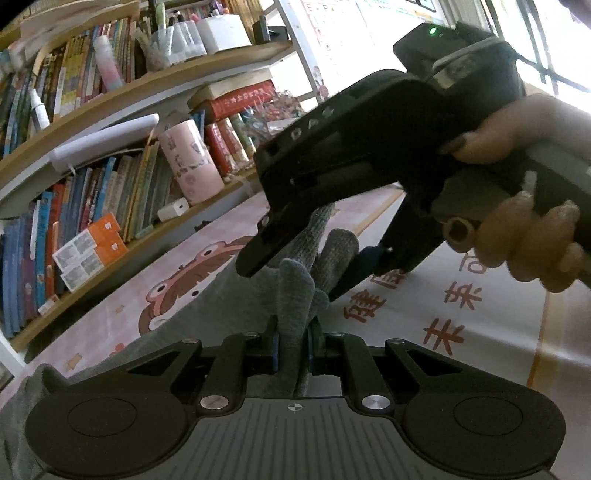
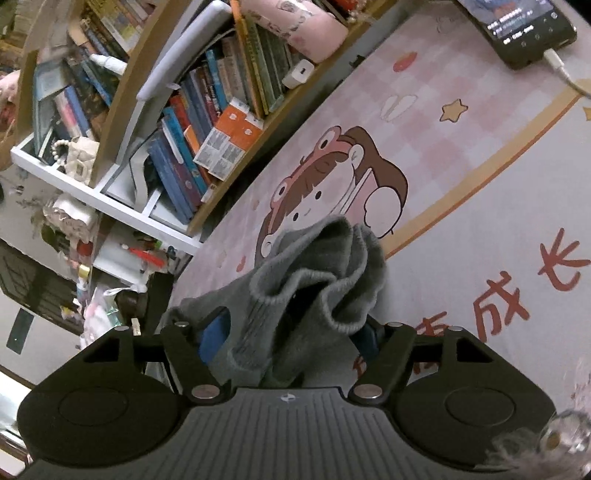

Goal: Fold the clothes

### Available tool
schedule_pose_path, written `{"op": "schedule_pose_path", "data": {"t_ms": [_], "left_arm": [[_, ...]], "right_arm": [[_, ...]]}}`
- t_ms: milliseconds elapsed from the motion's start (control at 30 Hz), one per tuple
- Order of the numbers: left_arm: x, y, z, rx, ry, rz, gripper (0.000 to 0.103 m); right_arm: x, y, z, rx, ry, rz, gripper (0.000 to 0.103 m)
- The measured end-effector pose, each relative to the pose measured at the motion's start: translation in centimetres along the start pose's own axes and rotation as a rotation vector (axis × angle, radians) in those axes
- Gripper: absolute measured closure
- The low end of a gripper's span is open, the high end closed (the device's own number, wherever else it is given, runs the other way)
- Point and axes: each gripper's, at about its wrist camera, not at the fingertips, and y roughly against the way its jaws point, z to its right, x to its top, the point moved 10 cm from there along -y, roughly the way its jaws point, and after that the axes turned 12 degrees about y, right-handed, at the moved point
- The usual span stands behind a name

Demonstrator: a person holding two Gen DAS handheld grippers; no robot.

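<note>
A grey knitted garment (image 1: 295, 295) with ribbed cuffs lies bunched on the pink cartoon table mat (image 1: 184, 280). My left gripper (image 1: 293, 343) is shut on an upright fold of it, the cloth pinched between the blue pads. My right gripper (image 1: 299, 275), held by a person's hand (image 1: 524, 122), comes in from the upper right, its two black fingers apart and straddling the far end of the cloth. In the right wrist view the garment (image 2: 314, 258) sits heaped between the spread fingers of the right gripper (image 2: 291, 332). The blue pads (image 2: 214, 332) stand off from the cloth.
A bookshelf (image 1: 92, 147) packed with books, boxes and a pink cylinder runs along the far edge of the table (image 2: 207, 110). A phone (image 2: 524, 26) with a white cable lies at the mat's far right corner. Red characters are printed on the mat (image 2: 498, 306).
</note>
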Motion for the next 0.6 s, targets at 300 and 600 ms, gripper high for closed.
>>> {"op": "schedule_pose_path", "data": {"t_ms": [300,600], "left_arm": [[0.2,0.3,0.6,-0.005,0.009,0.007,0.091],[0.9,1.2,1.5,-0.036,0.012,0.034,0.091]], "right_arm": [[0.4,0.6,0.0,0.021,0.024,0.009,0.081],[0.7,2.5,-0.5,0.007,0.058,0.038,0.082]]}}
